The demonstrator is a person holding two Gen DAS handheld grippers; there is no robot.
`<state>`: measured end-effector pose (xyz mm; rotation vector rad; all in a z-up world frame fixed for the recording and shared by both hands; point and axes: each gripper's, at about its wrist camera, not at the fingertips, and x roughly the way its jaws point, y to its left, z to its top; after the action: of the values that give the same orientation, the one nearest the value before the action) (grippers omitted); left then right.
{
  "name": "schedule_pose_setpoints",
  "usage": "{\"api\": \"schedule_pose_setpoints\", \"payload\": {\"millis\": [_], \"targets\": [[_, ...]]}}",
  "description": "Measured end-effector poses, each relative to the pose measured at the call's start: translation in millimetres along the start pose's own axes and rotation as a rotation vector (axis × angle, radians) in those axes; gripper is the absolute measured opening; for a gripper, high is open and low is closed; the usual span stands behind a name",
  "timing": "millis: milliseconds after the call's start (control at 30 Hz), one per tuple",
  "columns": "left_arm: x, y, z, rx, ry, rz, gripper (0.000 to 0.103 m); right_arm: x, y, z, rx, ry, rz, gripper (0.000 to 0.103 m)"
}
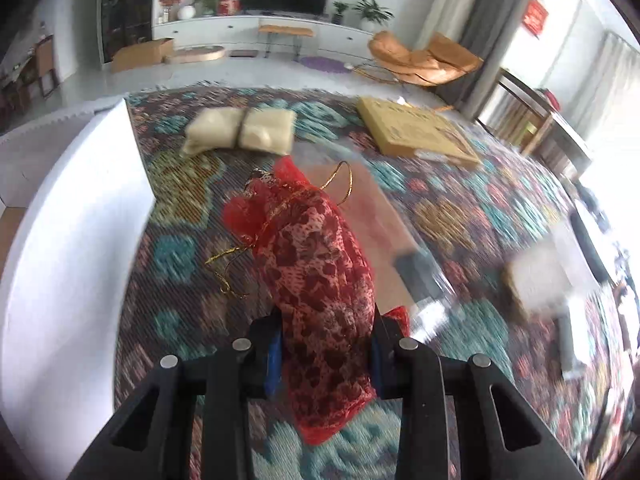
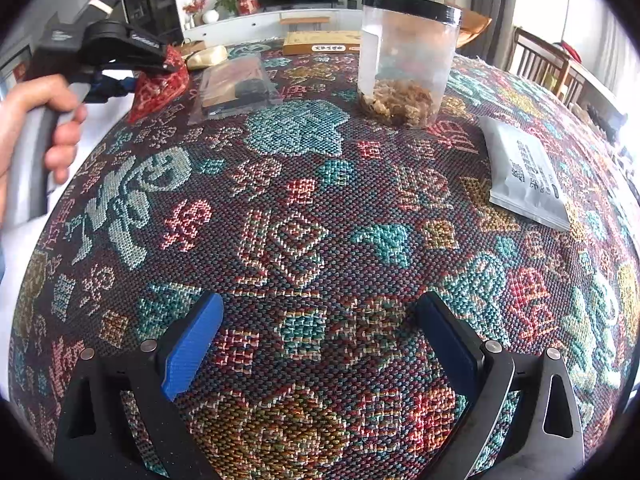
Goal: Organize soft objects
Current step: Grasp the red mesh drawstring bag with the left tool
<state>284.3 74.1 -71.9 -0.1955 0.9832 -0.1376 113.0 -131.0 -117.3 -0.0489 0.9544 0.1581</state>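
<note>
My left gripper (image 1: 326, 344) is shut on a red organza pouch (image 1: 316, 276) with a gold drawstring and holds it above the patterned tablecloth (image 1: 180, 208); pouch and gripper also show at the far left of the right wrist view (image 2: 160, 82). My right gripper (image 2: 320, 344) is open and empty, low over the tablecloth (image 2: 288, 208). A cream cloth bundle (image 1: 240, 130) lies beyond the pouch. A clear flat packet (image 2: 236, 86) with dark contents lies on the cloth. A white soft packet (image 2: 524, 176) lies at the right.
A clear jar (image 2: 404, 56) with a black lid and brown shreds stands at the back centre. A flat yellow box (image 1: 416, 132) lies at the far side. The table's left edge (image 1: 132, 128) drops off to white floor. Wooden chairs (image 2: 548, 68) stand at the right.
</note>
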Motion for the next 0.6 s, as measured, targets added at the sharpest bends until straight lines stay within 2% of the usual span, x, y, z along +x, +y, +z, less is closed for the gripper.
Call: {"api": "schedule_pose_setpoints", "payload": {"millis": [67, 133, 200, 267, 400, 500, 600], "targets": [[-15, -23, -38, 0.092, 0.049, -0.028, 0.038, -4, -11, 1, 0.038, -0.015, -0.039, 0.097], [-25, -36, -75, 0.161, 0.076, -0.022, 0.048, -11, -24, -1, 0.1, -0.041, -0.073, 0.097], [-26, -42, -106, 0.201, 0.101, 0.004, 0.083, -12, -38, -2, 0.165, -0.042, -0.055, 0.097], [-26, -43, -124, 0.231, 0.076, 0.047, 0.094, -4, -43, -3, 0.194, -0.007, -0.059, 0.097], [-20, -46, -133, 0.246, 0.037, 0.098, 0.103, 1, -34, -1, 0.139, 0.003, -0.116, 0.099], [-22, -46, -140, 0.24, -0.007, 0.108, 0.103, 0, -39, -2, 0.162, -0.008, -0.094, 0.099], [-21, -46, -142, 0.238, -0.015, 0.107, 0.103, 1, -34, -4, 0.146, -0.006, -0.116, 0.099]]}}
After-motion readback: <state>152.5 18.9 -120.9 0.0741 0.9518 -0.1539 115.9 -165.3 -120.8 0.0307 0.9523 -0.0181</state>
